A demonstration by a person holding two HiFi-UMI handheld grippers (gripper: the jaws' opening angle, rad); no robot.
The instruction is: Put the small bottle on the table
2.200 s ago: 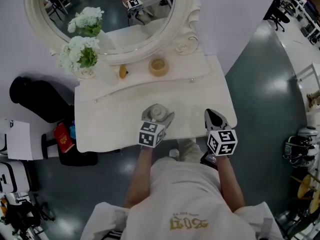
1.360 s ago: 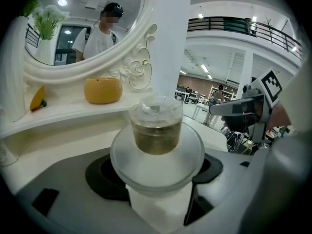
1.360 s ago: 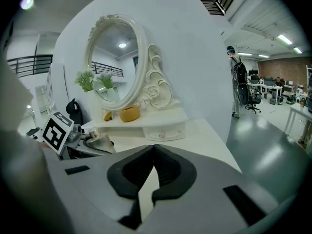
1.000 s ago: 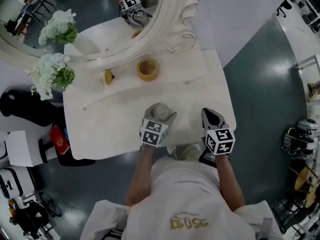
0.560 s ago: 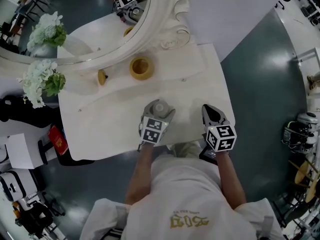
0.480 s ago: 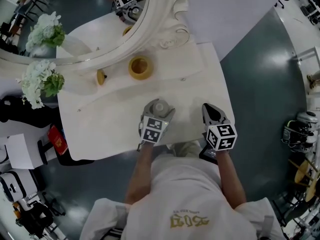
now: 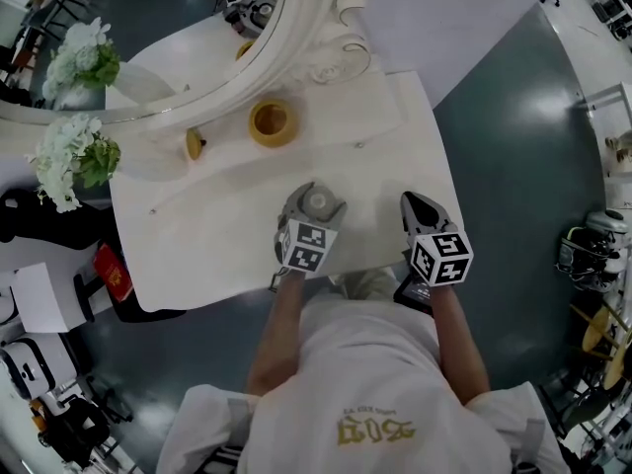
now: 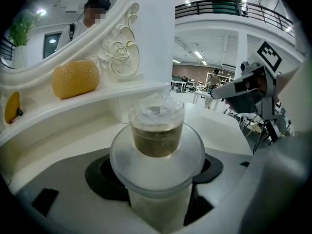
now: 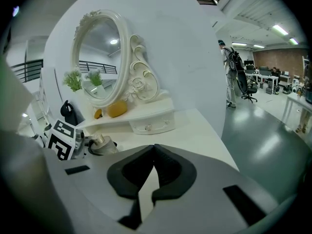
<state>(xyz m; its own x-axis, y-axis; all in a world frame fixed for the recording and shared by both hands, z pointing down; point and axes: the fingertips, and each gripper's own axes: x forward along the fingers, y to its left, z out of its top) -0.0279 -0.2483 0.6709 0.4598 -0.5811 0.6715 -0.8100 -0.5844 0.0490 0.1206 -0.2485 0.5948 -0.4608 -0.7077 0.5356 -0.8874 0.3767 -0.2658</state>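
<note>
Ref: small bottle (image 8: 157,130), upright between the jaws of your left gripper (image 7: 315,203), over the front half of the dressing table (image 7: 197,255).
- Your right gripper (image 7: 416,205): right of the bottle, apart from it.
- Tape roll (image 7: 271,121): behind the bottle, slightly left, on the raised shelf (image 7: 341,110).
- Oval mirror (image 7: 158,28): behind the bottle, past the shelf.
- Flowers (image 7: 74,156): well left of the bottle, behind.

White table (image 7: 197,240), yellow pot (image 7: 270,122), clear small bottle (image 8: 157,130) with amber liquid

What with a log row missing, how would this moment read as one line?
left gripper: shut on small bottle | right gripper: shut, empty | both over table
</note>
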